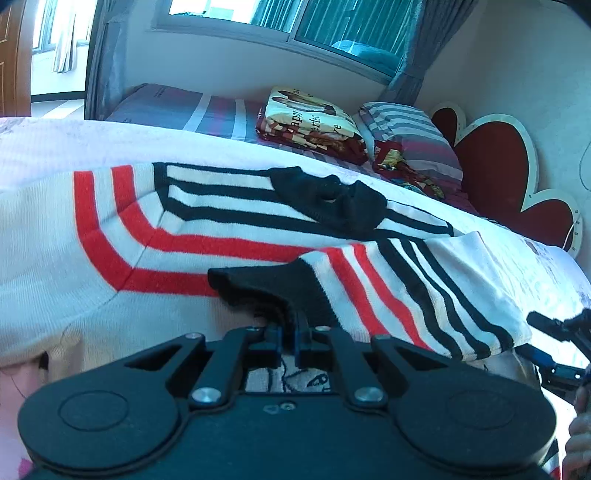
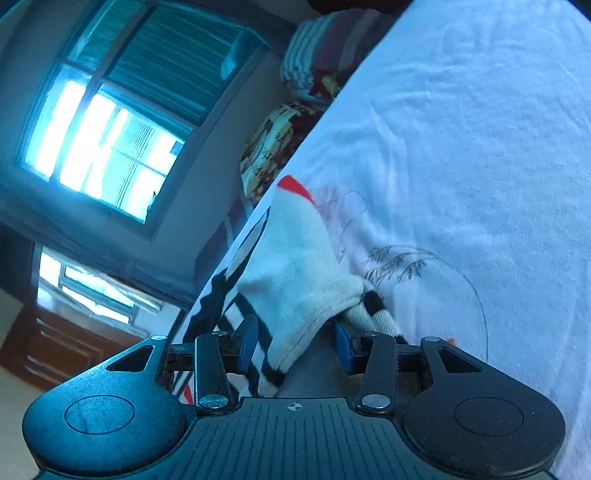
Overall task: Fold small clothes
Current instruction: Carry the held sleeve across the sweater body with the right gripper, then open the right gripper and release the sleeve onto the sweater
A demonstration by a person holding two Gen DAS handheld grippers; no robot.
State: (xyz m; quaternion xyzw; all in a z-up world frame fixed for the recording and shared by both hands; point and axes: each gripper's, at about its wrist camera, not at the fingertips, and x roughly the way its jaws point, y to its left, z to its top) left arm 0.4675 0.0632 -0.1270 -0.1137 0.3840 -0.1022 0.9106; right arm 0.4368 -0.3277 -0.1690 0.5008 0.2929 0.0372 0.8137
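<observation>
The left gripper (image 1: 287,334) is clenched on the black cuff (image 1: 273,288) of a sweater (image 1: 184,236), white with red and black stripes, which lies spread on the bed (image 1: 48,144). The right gripper (image 2: 295,341) has its pads apart; a white fold of the sweater hangs between them, and I cannot tell whether they press on it. Beyond the sweater, a folded printed cloth (image 1: 310,118) and a striped pillow (image 1: 410,136) lie near the heart-shaped headboard (image 1: 495,162). Farthest from the sweater is a window (image 1: 295,18).
</observation>
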